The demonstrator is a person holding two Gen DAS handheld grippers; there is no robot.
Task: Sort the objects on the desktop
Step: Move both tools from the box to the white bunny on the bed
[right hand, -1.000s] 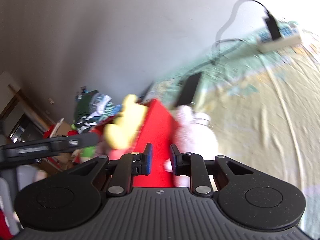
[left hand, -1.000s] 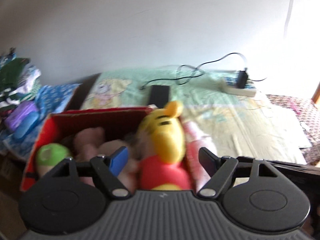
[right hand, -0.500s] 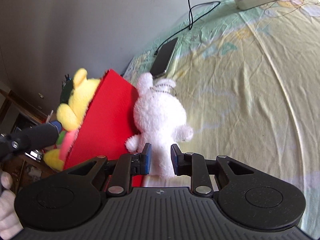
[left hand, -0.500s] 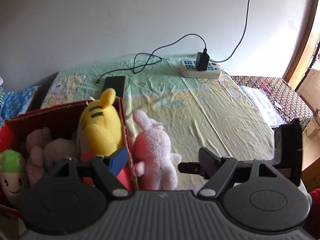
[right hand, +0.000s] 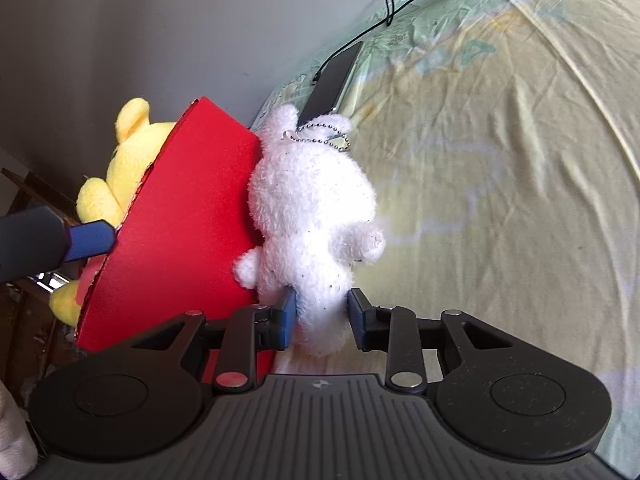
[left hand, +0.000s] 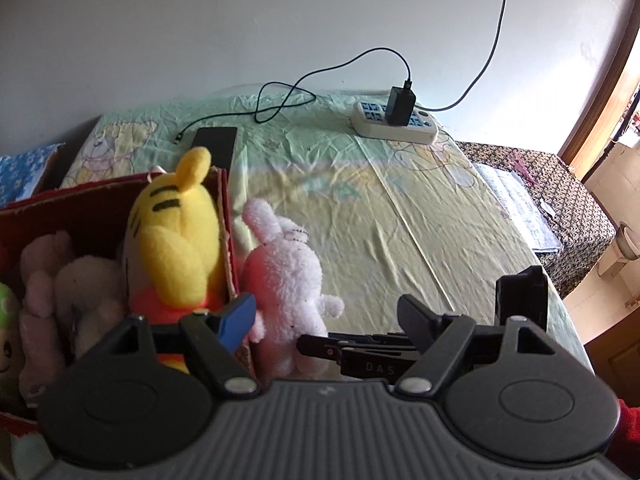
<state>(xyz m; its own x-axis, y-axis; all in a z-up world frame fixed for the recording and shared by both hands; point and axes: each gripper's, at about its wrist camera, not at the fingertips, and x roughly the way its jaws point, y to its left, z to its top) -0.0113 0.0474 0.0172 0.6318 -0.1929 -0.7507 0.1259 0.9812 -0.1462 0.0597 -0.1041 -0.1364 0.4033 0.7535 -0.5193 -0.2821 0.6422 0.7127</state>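
The white rabbit plush (right hand: pixel 316 216) stands on the bed sheet (right hand: pixel 500 184), leaning against the outer wall of the red box (right hand: pixel 180 224). Your right gripper (right hand: pixel 320 316) has opened — its pads now sit either side of the rabbit's bottom, not yet squeezing. Your left gripper (left hand: pixel 328 316) hangs spread wide, holding nothing, so the grasp comes next.
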